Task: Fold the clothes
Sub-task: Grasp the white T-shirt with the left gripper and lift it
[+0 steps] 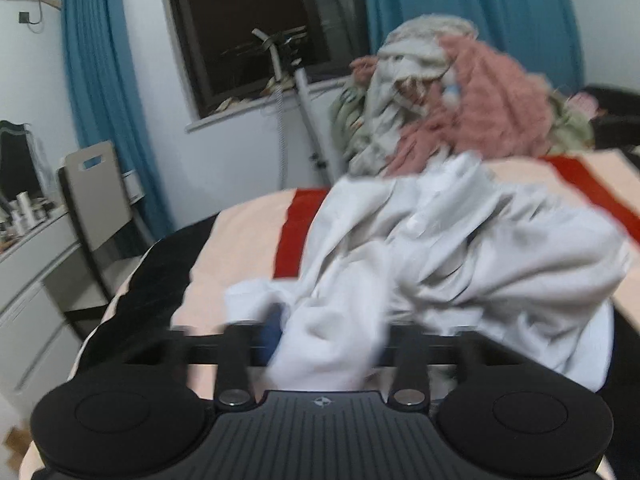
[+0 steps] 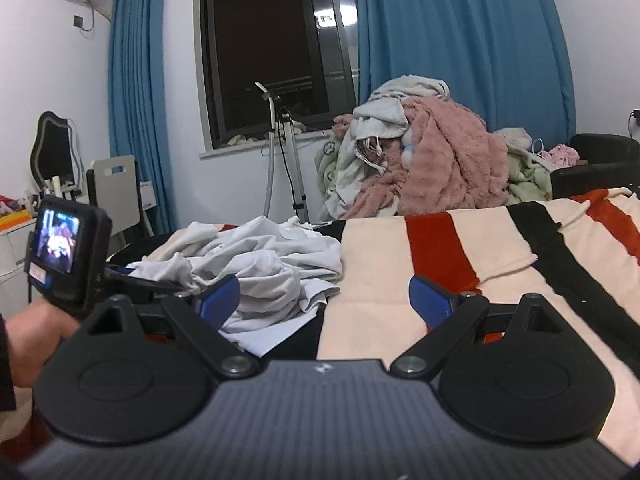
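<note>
Left gripper (image 1: 328, 336) is clenching a thick fold of the white garment (image 1: 460, 248); cloth is bunching between its blue pads, and the blur is softening every edge in the left wrist view. That garment is a thin, matte cotton piece, crumpled into soft ridges and lying across the striped blanket (image 1: 248, 240) near the bed's left edge. In the right wrist view the same white garment (image 2: 260, 264) is sitting as a low, wrinkled heap on the left part of the striped blanket (image 2: 380, 264), with the left gripper (image 2: 132, 276) reaching into its near side. The blanket is a fleecy cream spread with red and black bands, draping flat over the bed.

Right gripper (image 2: 324, 300) is hanging released, its textured blue pads (image 2: 430, 300) spread wide and holding nothing, above the blanket just beside the garment's right edge.

Beyond the bed's far edge, a tall laundry pile (image 2: 420, 160) is slumping: a shaggy pink plush piece, pale green fleece and grey knits tangled together. Pleated blue curtains (image 2: 460, 40) are hanging on either side of a dark window (image 2: 276, 48).
</note>
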`<state>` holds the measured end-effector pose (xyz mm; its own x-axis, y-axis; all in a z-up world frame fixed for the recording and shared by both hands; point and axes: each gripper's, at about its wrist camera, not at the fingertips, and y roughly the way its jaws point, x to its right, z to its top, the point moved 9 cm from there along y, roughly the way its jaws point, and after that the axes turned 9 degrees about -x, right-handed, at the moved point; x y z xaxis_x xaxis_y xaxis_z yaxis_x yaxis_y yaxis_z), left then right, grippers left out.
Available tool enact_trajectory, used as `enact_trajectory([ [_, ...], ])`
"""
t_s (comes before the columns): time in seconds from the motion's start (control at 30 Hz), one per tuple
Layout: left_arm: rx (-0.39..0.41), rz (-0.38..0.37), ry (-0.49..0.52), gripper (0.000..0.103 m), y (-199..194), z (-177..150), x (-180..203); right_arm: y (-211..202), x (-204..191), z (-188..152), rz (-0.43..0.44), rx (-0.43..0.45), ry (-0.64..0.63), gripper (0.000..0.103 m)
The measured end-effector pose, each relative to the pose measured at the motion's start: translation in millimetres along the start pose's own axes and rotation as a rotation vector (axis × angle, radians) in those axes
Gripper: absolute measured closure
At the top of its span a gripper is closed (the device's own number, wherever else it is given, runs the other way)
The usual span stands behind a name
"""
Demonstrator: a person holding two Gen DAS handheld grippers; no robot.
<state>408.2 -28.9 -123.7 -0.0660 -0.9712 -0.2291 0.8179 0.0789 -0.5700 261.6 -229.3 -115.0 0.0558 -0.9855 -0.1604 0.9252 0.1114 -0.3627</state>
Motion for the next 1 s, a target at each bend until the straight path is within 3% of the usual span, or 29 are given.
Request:
enact_trajectory([
  [0.17,0.112,-0.137,-0.070,0.094,-63.9,12.4,-8.0,11.5,-3.4,-2.3,0.021,0.037,0.019,0.010],
  [0.33,0.197,-0.254,-0.127,0.094,-153.4,-1.9,-18.2,1.0,-4.9,1.2,0.019,0.084,0.030,0.010],
  [0.57,0.142,-0.362,-0.220,0.095,-232.6,-61.6,-46.6,-29.1,-21.6,-1.8,0.067,0.077,-0.003,0.010],
  [0.8,-0.029,-0.359,-0.378,0.092,-241.4,-127.1,-77.5,-50.5,-43.9,-16.7,0.134,-0.041,0.053,0.011],
  [0.93,-0.036,-0.347,-0.426,0.083,-247.6,-137.6,-89.1,-46.2,-57.2,-22.3,0.181,-0.075,0.063,0.011],
  [1.0,-0.024,-0.339,-0.437,0.066,-251.8,-140.8,-90.8,-40.2,-63.7,-25.1,0.199,-0.083,0.043,0.011],
])
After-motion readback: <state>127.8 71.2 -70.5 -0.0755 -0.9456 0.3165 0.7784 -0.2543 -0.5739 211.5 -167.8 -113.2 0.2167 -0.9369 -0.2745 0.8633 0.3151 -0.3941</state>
